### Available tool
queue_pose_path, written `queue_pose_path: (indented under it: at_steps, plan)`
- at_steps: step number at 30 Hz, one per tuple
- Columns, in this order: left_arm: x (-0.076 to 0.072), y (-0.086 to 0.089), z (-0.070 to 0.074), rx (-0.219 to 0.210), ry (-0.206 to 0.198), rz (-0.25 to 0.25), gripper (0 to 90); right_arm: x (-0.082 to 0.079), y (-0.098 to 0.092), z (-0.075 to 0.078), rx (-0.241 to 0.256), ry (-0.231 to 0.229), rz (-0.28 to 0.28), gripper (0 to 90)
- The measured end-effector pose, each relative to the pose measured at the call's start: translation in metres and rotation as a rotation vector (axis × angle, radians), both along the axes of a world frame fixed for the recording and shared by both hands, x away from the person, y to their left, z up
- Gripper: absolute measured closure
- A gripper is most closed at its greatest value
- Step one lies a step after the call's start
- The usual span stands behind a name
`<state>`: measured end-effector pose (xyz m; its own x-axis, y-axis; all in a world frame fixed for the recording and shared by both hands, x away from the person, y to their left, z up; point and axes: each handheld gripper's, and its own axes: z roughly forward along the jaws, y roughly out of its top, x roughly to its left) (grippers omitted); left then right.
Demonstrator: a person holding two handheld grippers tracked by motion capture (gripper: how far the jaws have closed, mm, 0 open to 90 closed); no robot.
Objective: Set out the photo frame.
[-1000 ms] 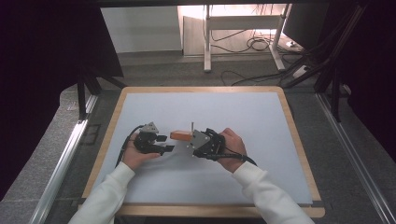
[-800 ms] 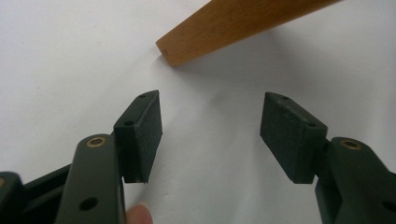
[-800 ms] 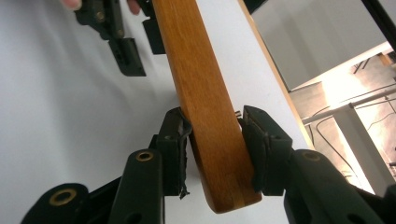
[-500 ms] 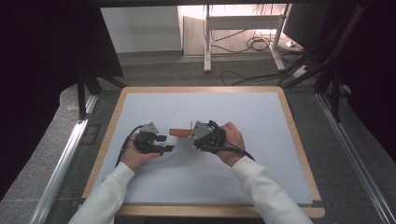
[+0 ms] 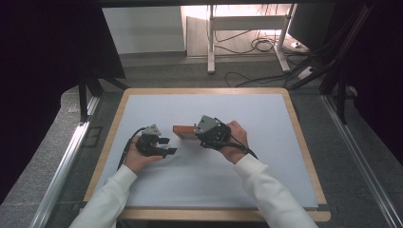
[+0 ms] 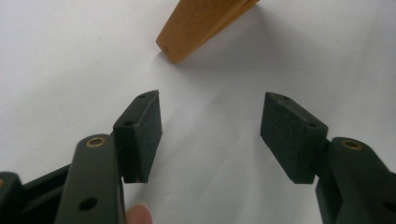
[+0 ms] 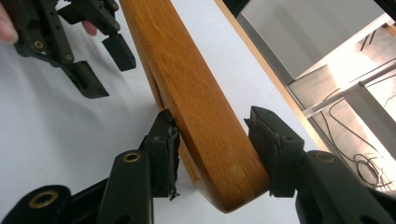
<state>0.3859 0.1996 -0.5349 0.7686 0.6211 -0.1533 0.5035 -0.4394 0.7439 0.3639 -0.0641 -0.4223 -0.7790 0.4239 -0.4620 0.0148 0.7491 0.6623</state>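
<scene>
Wood block (image 5: 183, 131) sits mid-table on the white mat (image 5: 266, 156), and since a second ago my right gripper (image 7: 212, 140) has slid further over its near end; I now have that end clamped between both jaws. My left gripper (image 6: 210, 133) has backed off a little and hangs released, jaws wide, with the block's far tip just ahead of it. To me that means the right hand owns the block and a lift or handover can follow. No containers sit on the table
</scene>
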Motion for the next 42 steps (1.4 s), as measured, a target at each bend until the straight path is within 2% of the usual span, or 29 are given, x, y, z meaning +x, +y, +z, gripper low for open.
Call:
queue_pose_path:
  at_steps: [3,7,14,20,23,26,28,32,35,37,42]
  plan:
    - [-0.001,-0.001,0.000,-0.002,0.004,0.002,37.8,0.002,0.000,0.001,0.008,0.009,-0.007,53.9]
    - [-0.001,-0.001,0.000,0.002,0.003,0.000,37.7,0.004,0.002,0.002,0.009,0.021,0.003,58.7]
    - [0.000,0.000,0.000,0.006,-0.004,-0.006,37.7,0.001,0.011,0.003,-0.056,0.028,0.052,68.9]
    - [0.000,0.001,0.000,0.005,-0.004,-0.006,37.7,0.000,0.015,0.004,-0.073,0.036,0.086,69.1]
    - [0.000,0.001,0.000,0.002,0.000,-0.002,37.7,0.000,0.012,0.008,-0.055,0.063,0.094,69.2]
    - [0.000,0.001,0.000,-0.002,-0.001,0.001,37.8,0.000,0.004,0.018,-0.005,0.116,0.130,69.2]
    - [0.000,0.001,0.000,-0.005,0.000,0.004,37.8,-0.003,0.000,0.024,0.009,0.143,0.158,69.2]
    - [0.000,0.000,0.000,0.001,-0.005,0.001,37.8,-0.012,-0.006,0.028,0.011,0.158,0.203,69.0]
    - [0.000,-0.001,0.000,0.002,-0.006,0.000,37.7,-0.013,-0.011,0.026,0.010,0.151,0.194,68.5]
    - [0.000,-0.001,0.000,0.003,-0.007,-0.001,37.7,-0.011,-0.015,0.025,0.011,0.127,0.165,67.6]
    - [0.000,-0.001,-0.001,0.007,0.002,-0.003,37.7,-0.001,-0.026,0.025,0.025,0.129,0.107,66.4]
